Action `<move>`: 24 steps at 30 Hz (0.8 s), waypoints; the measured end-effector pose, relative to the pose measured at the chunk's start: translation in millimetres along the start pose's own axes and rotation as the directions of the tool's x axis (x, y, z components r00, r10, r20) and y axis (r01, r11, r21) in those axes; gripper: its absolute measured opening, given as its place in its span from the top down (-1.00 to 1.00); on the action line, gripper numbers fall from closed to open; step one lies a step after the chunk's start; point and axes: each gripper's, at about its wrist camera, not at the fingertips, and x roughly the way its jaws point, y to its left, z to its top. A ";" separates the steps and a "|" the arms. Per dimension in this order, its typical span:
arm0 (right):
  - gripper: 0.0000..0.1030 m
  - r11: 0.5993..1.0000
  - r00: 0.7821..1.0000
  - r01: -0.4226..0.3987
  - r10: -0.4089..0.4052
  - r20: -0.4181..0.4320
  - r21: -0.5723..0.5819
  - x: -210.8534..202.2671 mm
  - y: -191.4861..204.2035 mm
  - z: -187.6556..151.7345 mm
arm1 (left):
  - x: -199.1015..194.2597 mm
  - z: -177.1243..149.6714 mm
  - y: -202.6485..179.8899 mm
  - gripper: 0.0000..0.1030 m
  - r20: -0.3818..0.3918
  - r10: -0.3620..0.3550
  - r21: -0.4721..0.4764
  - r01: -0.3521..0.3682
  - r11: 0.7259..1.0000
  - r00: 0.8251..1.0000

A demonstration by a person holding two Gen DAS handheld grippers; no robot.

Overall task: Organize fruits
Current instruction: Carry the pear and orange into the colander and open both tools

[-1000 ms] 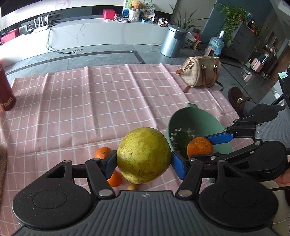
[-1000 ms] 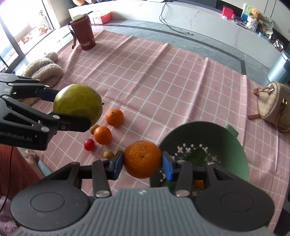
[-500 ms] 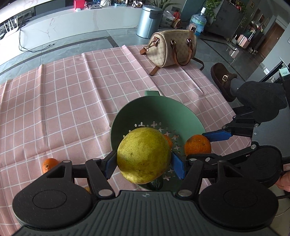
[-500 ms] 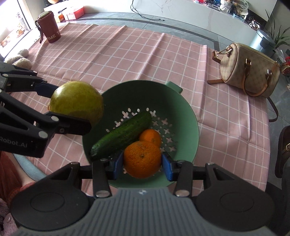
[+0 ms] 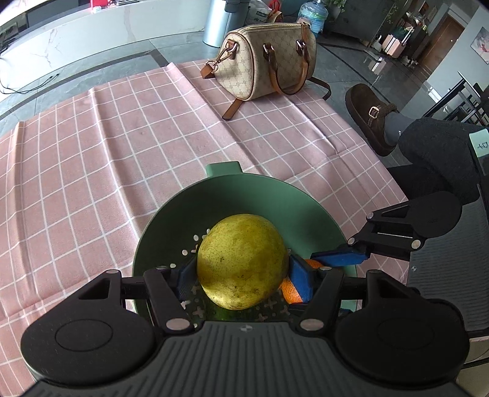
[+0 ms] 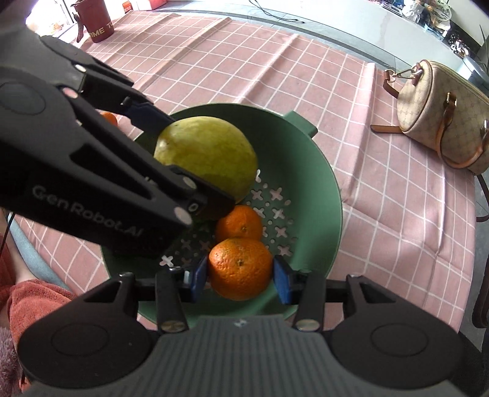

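Observation:
My left gripper [image 5: 243,274] is shut on a large yellow-green pomelo [image 5: 241,264] and holds it inside the green colander [image 5: 226,195]; both also show in the right wrist view, the pomelo [image 6: 207,158] low in the colander [image 6: 318,183]. My right gripper [image 6: 240,278] is shut on a large orange [image 6: 240,268] at the colander's near side. A smaller orange [image 6: 240,221] lies in the colander just beyond it. The cucumber is almost hidden under the pomelo.
The colander stands on a pink checked cloth [image 5: 91,146]. A beige handbag [image 5: 269,61] sits at the cloth's far edge, a dark red cup [image 6: 94,21] at the far left. One small orange [image 6: 108,117] lies on the cloth behind the left gripper. A person's leg and brown shoe [image 5: 369,119] are at right.
Both grippers moved from the loose fruit to the colander and lowered into it, each still holding its fruit.

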 end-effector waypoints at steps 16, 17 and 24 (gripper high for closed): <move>0.17 0.999 0.999 -0.033 0.034 -0.017 0.013 17.4 -17.0 0.8 | 38.9 10.2 -1.7 -0.43 -0.043 -0.004 0.045 0.006 0.999 0.999; 0.17 0.999 0.999 -0.032 0.032 -0.017 0.011 17.1 -16.3 0.4 | 38.6 9.9 -0.4 -0.43 -0.045 -0.008 0.039 0.010 0.999 0.999; 0.17 0.999 0.999 -0.042 0.042 -0.028 0.013 14.2 -13.0 -2.3 | 30.1 4.7 -1.6 -0.53 -0.030 0.003 0.053 -0.001 0.999 1.000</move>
